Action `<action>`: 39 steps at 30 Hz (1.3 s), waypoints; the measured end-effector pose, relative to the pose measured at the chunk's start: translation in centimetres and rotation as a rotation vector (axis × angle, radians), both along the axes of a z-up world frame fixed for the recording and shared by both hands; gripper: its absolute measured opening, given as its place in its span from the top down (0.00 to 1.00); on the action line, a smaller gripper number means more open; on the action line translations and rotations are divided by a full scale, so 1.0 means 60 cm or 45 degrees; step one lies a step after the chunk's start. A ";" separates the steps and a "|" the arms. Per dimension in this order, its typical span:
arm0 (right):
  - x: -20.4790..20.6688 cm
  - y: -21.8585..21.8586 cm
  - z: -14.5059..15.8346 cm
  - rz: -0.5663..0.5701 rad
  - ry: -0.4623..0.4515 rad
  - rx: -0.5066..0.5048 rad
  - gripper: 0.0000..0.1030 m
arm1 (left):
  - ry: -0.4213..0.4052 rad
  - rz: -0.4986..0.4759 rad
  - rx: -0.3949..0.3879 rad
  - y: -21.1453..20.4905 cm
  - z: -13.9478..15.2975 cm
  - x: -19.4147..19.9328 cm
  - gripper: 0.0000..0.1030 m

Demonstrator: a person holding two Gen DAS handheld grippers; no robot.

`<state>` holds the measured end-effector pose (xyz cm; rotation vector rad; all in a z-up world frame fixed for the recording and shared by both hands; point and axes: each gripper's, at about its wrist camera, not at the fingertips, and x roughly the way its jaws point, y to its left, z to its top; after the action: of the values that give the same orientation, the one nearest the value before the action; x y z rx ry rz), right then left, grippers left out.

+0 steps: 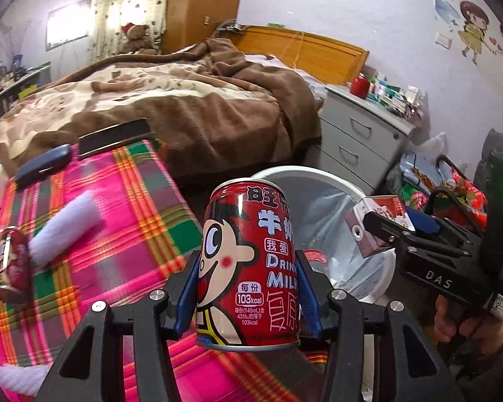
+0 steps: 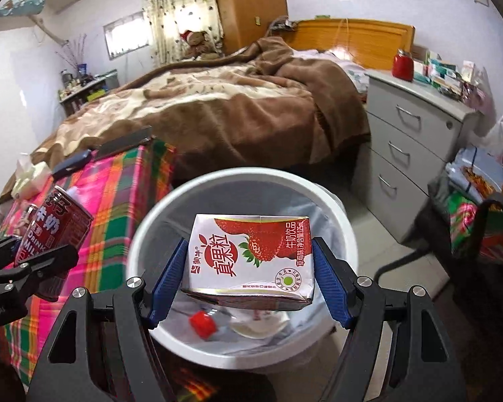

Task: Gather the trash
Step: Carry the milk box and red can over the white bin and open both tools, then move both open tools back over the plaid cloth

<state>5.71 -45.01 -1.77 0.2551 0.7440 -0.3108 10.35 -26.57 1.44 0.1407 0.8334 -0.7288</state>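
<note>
Left hand-held gripper [image 1: 248, 296] clamps a red milk can [image 1: 249, 264] upright between its blue pads, holding it above the edge of a surface draped in a pink, green and orange plaid cloth [image 1: 117, 221], with the white trash bin [image 1: 382, 268] just beyond. Right hand-held gripper [image 2: 251, 273] grips a strawberry milk carton [image 2: 251, 256] lying on its side, its pads pressed to the carton's two ends, directly over the open mouth of the bin. Seen from the left wrist, the person's right hand [image 1: 466, 315] wraps the black handle of the right tool, which reaches in from the right with the carton at its tip over the bin's far rim. Only the right wrist view looks down into the lined bin, where a clear bottle with a red cap [image 2: 203, 325] and a white cup-like piece [image 2: 255, 328] lie at the bottom. Only the left wrist view shows a second red can [image 1: 11, 264] lying on the cloth and a pale rolled item [image 1: 63, 227] beside it. A bed with a brown blanket [image 2: 218, 107] fills the background.
</note>
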 end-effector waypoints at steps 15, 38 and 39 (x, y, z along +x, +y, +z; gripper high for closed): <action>0.007 -0.042 -0.038 -0.013 0.096 0.037 0.27 | 0.061 -0.089 0.035 -0.100 -0.048 0.014 0.47; -0.011 0.004 -0.011 0.009 0.006 0.063 0.27 | -0.001 0.036 -0.005 -0.008 -0.020 -0.003 0.34; -0.011 0.008 -0.010 0.014 0.001 0.064 0.27 | -0.010 0.045 -0.002 0.000 -0.018 -0.005 0.34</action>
<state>5.05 -44.50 -2.35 0.2987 0.7544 -0.2820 10.05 -26.60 0.35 0.1270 0.8256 -0.6955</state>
